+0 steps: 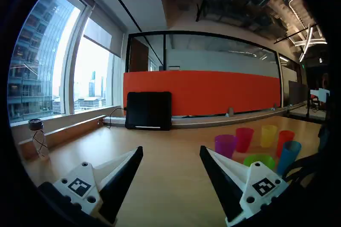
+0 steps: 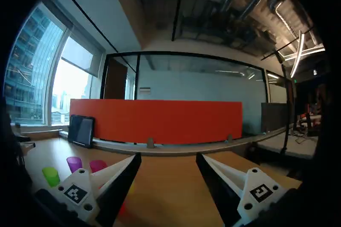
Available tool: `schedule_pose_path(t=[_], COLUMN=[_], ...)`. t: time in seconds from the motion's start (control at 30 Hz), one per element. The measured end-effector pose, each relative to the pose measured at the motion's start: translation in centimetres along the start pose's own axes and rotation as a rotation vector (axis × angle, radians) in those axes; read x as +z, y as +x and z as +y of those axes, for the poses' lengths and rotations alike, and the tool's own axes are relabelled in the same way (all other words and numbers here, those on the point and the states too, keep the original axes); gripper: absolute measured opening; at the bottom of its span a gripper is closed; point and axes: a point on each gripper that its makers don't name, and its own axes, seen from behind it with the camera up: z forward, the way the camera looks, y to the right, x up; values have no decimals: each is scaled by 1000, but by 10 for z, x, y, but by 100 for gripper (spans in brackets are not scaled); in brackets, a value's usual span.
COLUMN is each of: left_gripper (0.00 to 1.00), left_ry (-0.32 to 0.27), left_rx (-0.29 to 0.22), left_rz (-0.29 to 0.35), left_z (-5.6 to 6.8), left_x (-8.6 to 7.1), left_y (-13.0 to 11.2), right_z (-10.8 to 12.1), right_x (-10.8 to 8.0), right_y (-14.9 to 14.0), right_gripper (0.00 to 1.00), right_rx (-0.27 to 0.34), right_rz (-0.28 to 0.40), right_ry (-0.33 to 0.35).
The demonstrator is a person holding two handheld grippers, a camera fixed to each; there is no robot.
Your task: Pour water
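A small clear water bottle with a dark cap stands at the far left of the wooden table, near the window sill. Several coloured plastic cups cluster at the right: purple, pink, yellow, red, blue and a green one in front. My left gripper is open above the table with nothing between its fingers. My right gripper is open and empty too. Left of it stand a green cup, a purple cup and a pink cup.
A black tablet leans against an orange partition at the table's back edge. Large windows run along the left. A dark cable lies by the cups at the right. Bare wooden tabletop spreads under the left gripper.
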Motion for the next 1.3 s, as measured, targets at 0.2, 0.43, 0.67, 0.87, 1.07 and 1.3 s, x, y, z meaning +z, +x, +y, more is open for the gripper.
schedule_pose_path(t=[0.2, 0.43, 0.67, 0.87, 1.07, 1.3], left_gripper=[99, 99, 99, 99, 99, 99], left_ry=[0, 0, 0, 0, 0, 0], left_rx=[0, 0, 0, 0, 0, 0], left_rz=[0, 0, 0, 0, 0, 0], left_z=[0, 0, 0, 0, 0, -1], left_x=[0, 0, 0, 0, 0, -1], left_y=[0, 0, 0, 0, 0, -1], right_z=[-4, -10, -8, -3, -3, -4], right_x=[2, 3, 1, 1, 2, 6], right_y=[-11, -29, -50, -61, -67, -75], right_gripper=[99, 99, 99, 100, 99, 99], right_rx=[-7, -7, -17, -6, 12, 30], right_rz=[5, -1, -29, -52, -63, -80], right_ry=[17, 33, 31, 26, 29, 28])
